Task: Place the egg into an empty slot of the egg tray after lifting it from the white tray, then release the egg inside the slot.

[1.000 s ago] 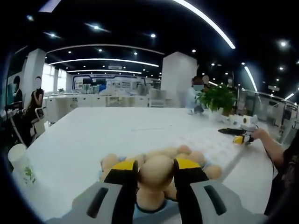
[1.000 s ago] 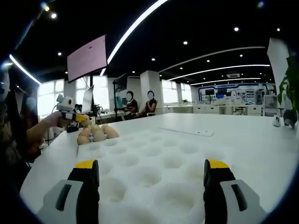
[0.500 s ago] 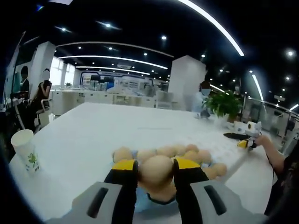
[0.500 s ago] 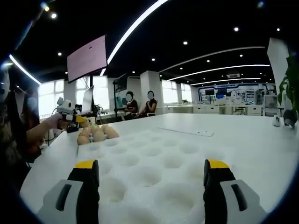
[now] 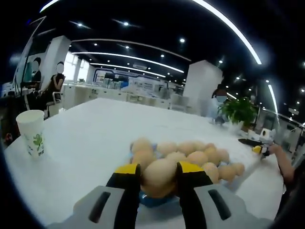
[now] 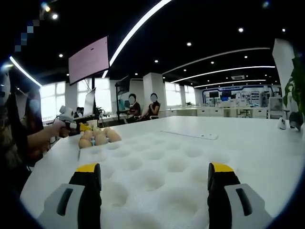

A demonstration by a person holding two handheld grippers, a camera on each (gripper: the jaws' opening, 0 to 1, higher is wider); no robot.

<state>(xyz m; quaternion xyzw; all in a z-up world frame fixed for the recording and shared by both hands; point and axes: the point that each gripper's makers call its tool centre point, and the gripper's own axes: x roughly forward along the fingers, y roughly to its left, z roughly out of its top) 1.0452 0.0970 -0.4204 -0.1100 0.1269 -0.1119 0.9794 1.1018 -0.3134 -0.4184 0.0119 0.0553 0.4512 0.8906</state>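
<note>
Tan and smooth, the egg (image 5: 159,172) sits pinched in our left tongs (image 5: 159,175) just above the other eggs (image 5: 190,153) in the white tray (image 5: 155,200); carrying and releasing remain. Our right tongs (image 6: 155,177) gape wide over the egg tray (image 6: 157,167).

The white tray (image 5: 151,200) is almost wholly hidden under the heaped eggs (image 5: 190,155) and the left gripper (image 5: 158,177) — only a bluish edge shows. In the right gripper view the egg tray (image 6: 157,162) runs off the bottom edge, and the distant eggs (image 6: 98,136) blur together — uncountable.
</note>
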